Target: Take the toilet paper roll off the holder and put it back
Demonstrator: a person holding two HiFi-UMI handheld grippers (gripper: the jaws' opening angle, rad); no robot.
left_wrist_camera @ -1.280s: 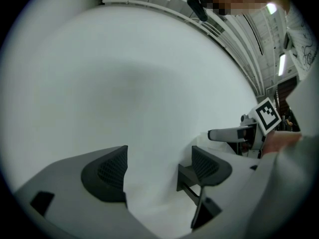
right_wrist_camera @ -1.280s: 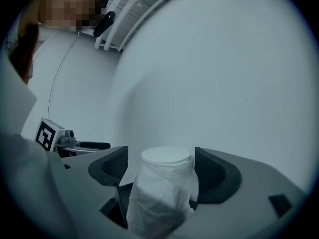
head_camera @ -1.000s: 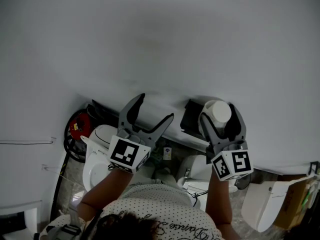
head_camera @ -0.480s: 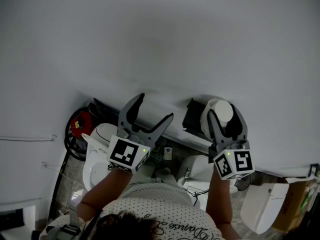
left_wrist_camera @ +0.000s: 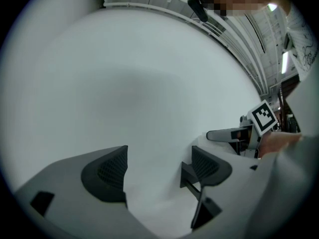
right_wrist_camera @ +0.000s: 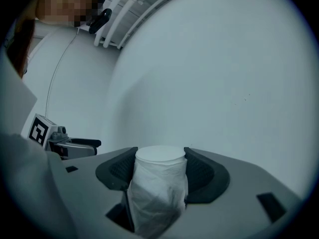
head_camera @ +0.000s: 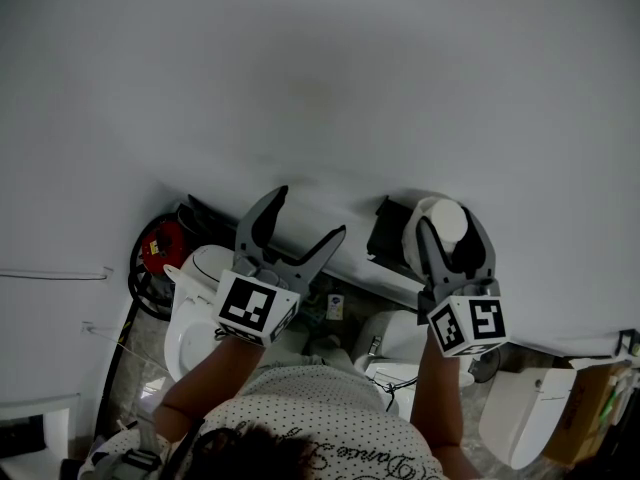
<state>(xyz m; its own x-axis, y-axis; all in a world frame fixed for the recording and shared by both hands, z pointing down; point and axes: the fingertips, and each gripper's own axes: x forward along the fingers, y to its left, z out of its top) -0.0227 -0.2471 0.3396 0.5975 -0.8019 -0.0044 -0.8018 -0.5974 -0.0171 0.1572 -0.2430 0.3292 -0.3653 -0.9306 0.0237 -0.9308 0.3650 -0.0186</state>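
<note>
Close to the white wall, just beside the black holder, the toilet paper roll stood upright between the jaws of the right tongs. I judge it was kept there because the roll was either being taken from the holder or was about to go back; which of the two I cannot tell. The right tongs had just been closing and were about half open, both pads pressing the sides of the roll. The left tongs hung to the left, apart from the roll, jaws wide and nothing between them, probably kept free to help.
</note>
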